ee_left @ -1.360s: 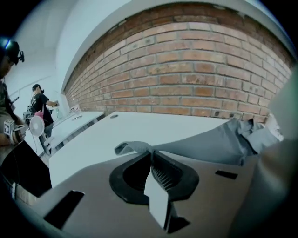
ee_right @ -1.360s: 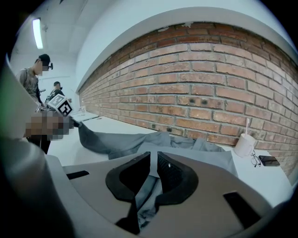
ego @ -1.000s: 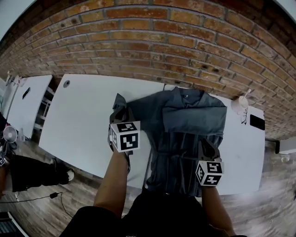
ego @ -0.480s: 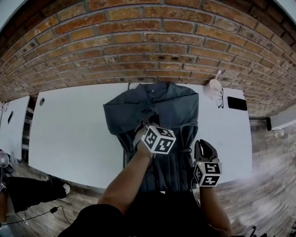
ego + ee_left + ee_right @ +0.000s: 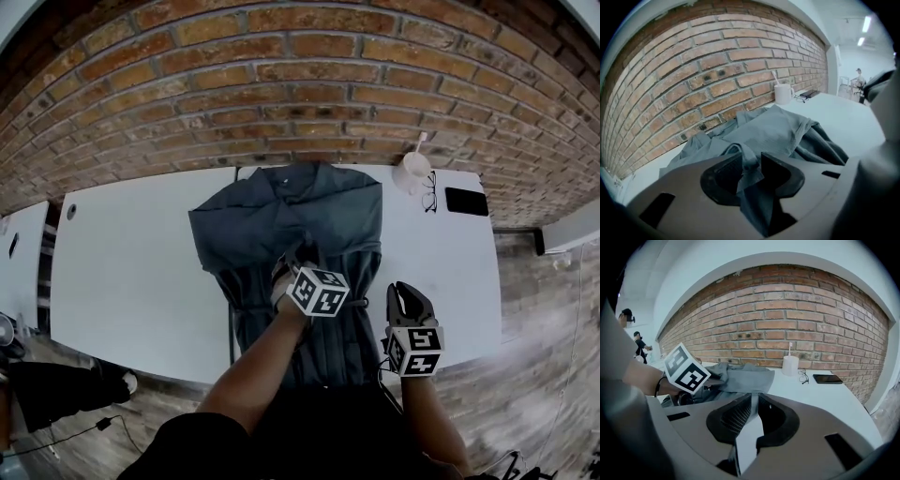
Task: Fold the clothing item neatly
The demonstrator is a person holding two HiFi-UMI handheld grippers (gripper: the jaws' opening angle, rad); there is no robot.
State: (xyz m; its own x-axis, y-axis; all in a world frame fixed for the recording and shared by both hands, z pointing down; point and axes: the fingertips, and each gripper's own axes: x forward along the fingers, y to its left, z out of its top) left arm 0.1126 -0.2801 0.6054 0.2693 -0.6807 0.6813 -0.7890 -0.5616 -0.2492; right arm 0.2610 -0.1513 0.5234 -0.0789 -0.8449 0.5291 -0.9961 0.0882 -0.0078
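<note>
A grey garment lies spread on the white table, collar toward the brick wall, its sides folded inward. My left gripper hovers over the garment's middle. In the left gripper view a fold of the grey cloth lies loosely between the jaws of the left gripper, which have just been opening. My right gripper is beside the garment's right front edge, off the cloth. In the right gripper view the right gripper is shut, with only a thin slit of white table showing between its jaws.
A white cup with a straw, a pair of glasses and a dark phone sit at the table's far right near the wall. The table's front edge runs just below the right gripper.
My left gripper swung from the garment's left edge to its middle, carrying cloth over. The right gripper moved off the hem to the right.
</note>
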